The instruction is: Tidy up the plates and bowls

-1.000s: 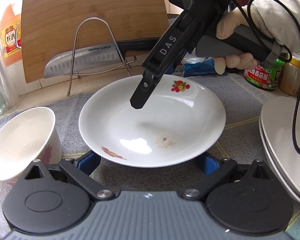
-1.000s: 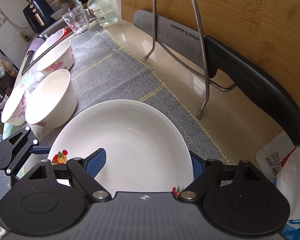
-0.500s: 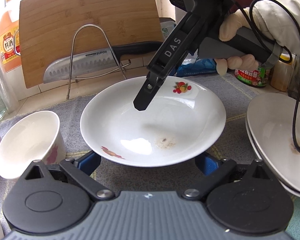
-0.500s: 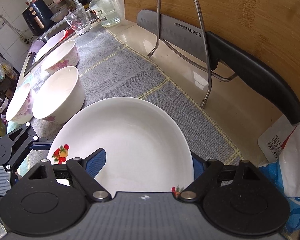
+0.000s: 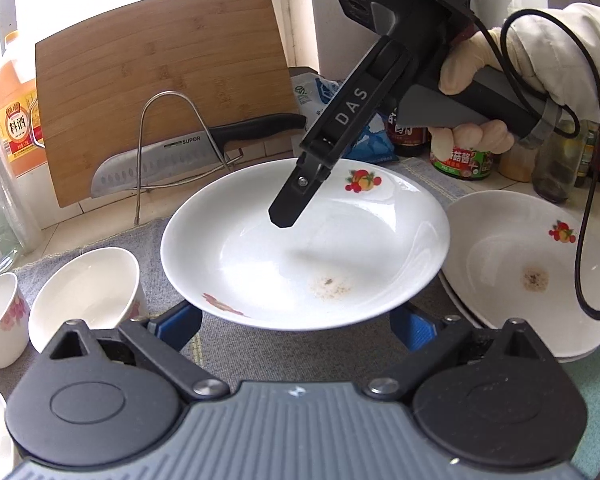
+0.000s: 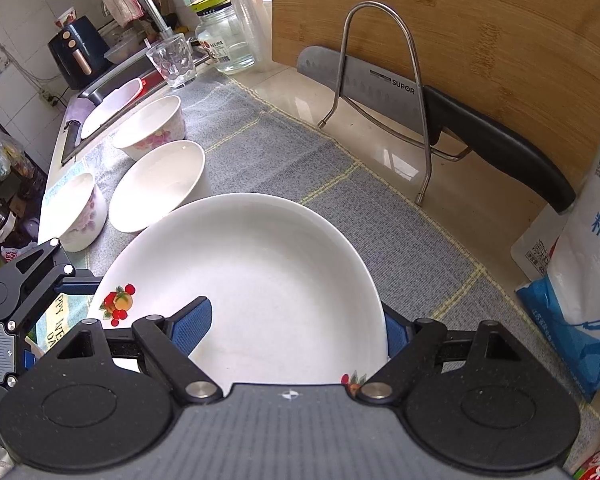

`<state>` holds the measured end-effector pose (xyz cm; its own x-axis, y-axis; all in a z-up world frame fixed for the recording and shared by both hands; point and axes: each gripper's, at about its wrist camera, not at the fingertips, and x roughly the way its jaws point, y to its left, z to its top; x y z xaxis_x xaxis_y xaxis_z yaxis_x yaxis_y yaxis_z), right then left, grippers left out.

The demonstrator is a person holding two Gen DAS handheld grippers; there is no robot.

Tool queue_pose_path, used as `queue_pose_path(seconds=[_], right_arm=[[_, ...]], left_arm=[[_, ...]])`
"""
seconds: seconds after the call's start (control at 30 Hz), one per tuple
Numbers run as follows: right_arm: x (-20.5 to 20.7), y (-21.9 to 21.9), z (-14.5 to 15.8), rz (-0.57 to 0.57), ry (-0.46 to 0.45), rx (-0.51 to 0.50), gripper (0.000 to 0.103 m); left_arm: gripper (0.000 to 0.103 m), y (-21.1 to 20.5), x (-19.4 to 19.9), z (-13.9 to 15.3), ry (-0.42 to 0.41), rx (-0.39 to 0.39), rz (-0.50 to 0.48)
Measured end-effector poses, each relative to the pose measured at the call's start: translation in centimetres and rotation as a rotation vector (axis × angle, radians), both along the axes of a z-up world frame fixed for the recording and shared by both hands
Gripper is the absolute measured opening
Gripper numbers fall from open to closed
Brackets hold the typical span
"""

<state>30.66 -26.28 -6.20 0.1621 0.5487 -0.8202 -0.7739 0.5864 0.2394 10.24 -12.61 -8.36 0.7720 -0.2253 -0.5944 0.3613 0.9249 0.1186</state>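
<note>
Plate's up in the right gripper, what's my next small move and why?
Probably carry the plate sideways over the stacked plates beside it, then lower. The right gripper straddles its rim, one finger inside, it looks clear of the mat, and the stack's top is free.

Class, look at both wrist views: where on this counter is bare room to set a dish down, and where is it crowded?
Free: grey mat between the plain bowl and the knife rack; mat strip right of the held plate, before the salt bag.
Crowded: the bowls at left; stacked plates and jars on the other side.
</note>
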Motion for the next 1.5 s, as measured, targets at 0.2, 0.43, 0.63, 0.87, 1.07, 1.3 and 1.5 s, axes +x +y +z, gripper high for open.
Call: queue_pose_path(seconds=[0.2,0.43,0.63,0.87,1.07,1.3,1.5], right_arm=[[-2.3,-1.1,1.2,-0.049,-0.022,0.014,0.089],[-5.1,-3.0,2.1,-0.106,-0.040,0.025,0.089],[-7.3,-5.2,2.6,-0.177,-0.053,0.035,0.089],[-9.6,-8.5,2.2,-0.268,-0.045,0.035,0.089],[-11.2,-10.8,1.5,-0.330,-0.032,0.030,0.090],[-12.0,-12.3,0.4,-0.369,-0.013,0.032,0.090],[-12.2,-13.1,-0.5,-0.386,0.004,0.038,0.090]], left_arm=[[0.099,-0.1,-1.7,1.2,-0.008,0.008,-0.053],[0.099,-0.7,-3.3,2.2,-0.019,0.018,-0.121],[0.099,-1.8,-4.1,2.6,-0.021,0.028,-0.196],[0.100,-2.9,-4.5,2.8,-0.014,0.027,-0.291],[0.100,-3.7,-4.6,2.7,0.008,0.029,-0.355],[0.100,-4.7,-4.6,2.1,0.034,0.040,-0.388],[0.100,-5.2,-4.6,1.9,0.045,0.046,-0.401]])
